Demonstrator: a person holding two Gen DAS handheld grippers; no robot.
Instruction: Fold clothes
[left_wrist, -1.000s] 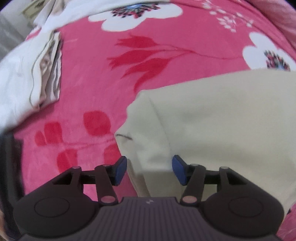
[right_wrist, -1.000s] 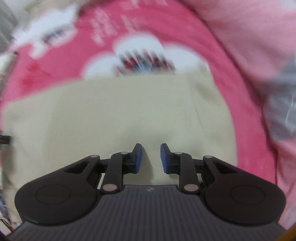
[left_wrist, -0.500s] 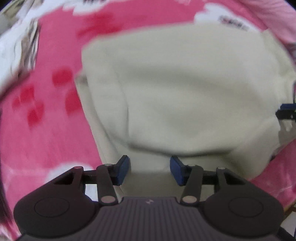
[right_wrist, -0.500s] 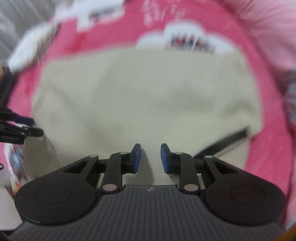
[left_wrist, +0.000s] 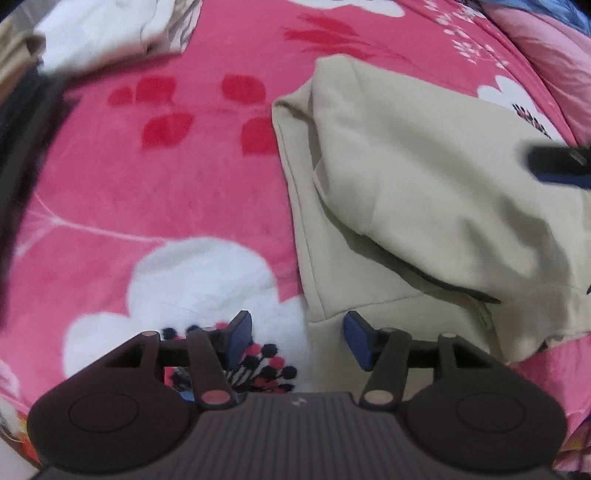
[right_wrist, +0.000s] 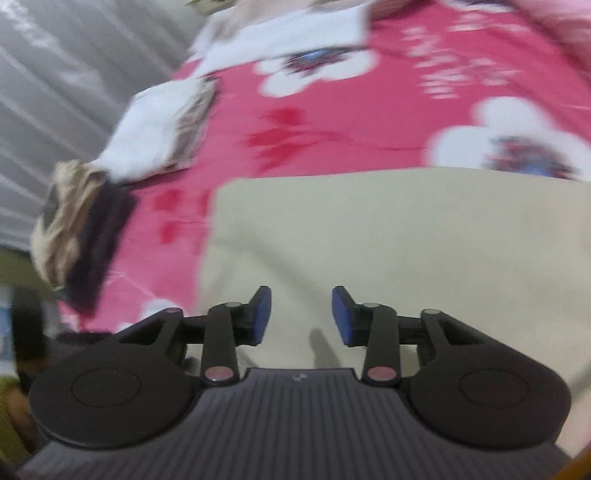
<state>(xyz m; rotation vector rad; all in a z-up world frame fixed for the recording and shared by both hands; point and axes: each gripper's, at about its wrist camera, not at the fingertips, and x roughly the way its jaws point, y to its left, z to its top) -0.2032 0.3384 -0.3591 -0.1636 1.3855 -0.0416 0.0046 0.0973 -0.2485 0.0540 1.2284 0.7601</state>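
A beige garment (left_wrist: 424, 184) lies on the pink flowered blanket (left_wrist: 166, 192), with its top layer folded loosely over the lower one. My left gripper (left_wrist: 297, 336) hangs over the garment's near left corner. Its jaws are opening, with only the corner's edge and a white flower below the gap. The right wrist view is blurred. In it the same garment (right_wrist: 388, 229) fills the lower right. My right gripper (right_wrist: 301, 317) is above it. Its jaws are opening and nothing is between the blue pads. A blurred fingertip (left_wrist: 554, 170) of the right gripper hovers over the garment's right part.
A stack of white folded clothes (left_wrist: 110, 33) lies at the blanket's far left, also seen in the right wrist view (right_wrist: 155, 133). Beside it are a tan item and a dark one (right_wrist: 74, 229). A grey curtain (right_wrist: 55, 74) hangs behind. Pink bedding (left_wrist: 554, 48) rises at the far right.
My left gripper has slid left off the garment to its corner. My right gripper has widened its jaws, lifted and tilted up. The garment's top layer now lies folded over.
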